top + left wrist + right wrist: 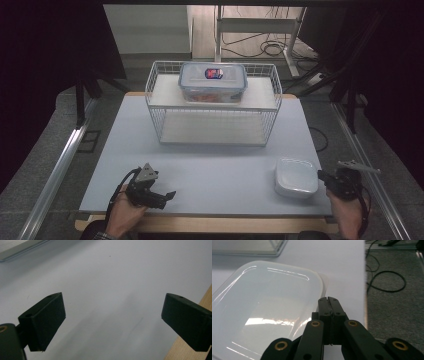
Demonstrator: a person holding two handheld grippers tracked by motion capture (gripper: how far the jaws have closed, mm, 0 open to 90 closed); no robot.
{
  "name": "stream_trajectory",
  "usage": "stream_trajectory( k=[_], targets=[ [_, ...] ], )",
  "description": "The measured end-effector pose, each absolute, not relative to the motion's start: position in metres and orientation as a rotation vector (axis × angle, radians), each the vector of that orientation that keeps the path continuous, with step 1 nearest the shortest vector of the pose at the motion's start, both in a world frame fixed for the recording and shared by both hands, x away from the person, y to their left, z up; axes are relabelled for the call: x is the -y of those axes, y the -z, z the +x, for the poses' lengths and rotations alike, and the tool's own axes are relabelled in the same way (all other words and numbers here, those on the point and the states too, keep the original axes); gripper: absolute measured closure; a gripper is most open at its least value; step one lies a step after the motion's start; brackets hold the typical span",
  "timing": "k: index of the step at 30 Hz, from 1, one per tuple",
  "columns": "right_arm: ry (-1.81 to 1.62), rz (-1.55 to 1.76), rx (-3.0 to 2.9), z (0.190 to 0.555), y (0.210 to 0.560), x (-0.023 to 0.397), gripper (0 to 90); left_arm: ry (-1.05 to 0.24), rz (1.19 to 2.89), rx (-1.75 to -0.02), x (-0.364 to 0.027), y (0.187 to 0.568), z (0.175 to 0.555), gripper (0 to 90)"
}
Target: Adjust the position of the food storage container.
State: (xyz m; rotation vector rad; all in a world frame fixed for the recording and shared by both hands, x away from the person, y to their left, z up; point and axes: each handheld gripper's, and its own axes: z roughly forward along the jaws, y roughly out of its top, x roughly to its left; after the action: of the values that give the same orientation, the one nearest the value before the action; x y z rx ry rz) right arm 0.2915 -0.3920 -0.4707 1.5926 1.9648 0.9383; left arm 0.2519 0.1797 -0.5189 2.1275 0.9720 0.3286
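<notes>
A white lidded container [296, 176] lies flat on the grey table [215, 165] at the front right. My right gripper [321, 175] sits just to its right at the table's edge, shut with nothing between its jaws. In the right gripper view the joined tips of the right gripper [329, 299] rest beside the white container's [267, 307] rounded corner. At the front left, the left gripper [165, 198] is held low over the table. Its jaws [112, 322] stand wide apart and open over bare table surface [112, 277].
A white wire basket [212, 116] stands at the back middle of the table, with a clear box with a blue lid [212, 82] on its upper shelf. The table's wooden edge [206, 298] runs close by the left gripper. Cables [387, 281] lie on the floor to the right.
</notes>
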Motion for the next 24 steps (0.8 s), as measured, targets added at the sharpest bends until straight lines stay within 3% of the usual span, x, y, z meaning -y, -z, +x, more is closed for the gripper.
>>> stream_trajectory(
  k=[24],
  targets=[
    [-1.009,1.45,-2.193,0.291,0.471,0.32,89.1,-0.322,2.133,-0.981,-0.179,0.52,0.252,5.3]
  ],
)
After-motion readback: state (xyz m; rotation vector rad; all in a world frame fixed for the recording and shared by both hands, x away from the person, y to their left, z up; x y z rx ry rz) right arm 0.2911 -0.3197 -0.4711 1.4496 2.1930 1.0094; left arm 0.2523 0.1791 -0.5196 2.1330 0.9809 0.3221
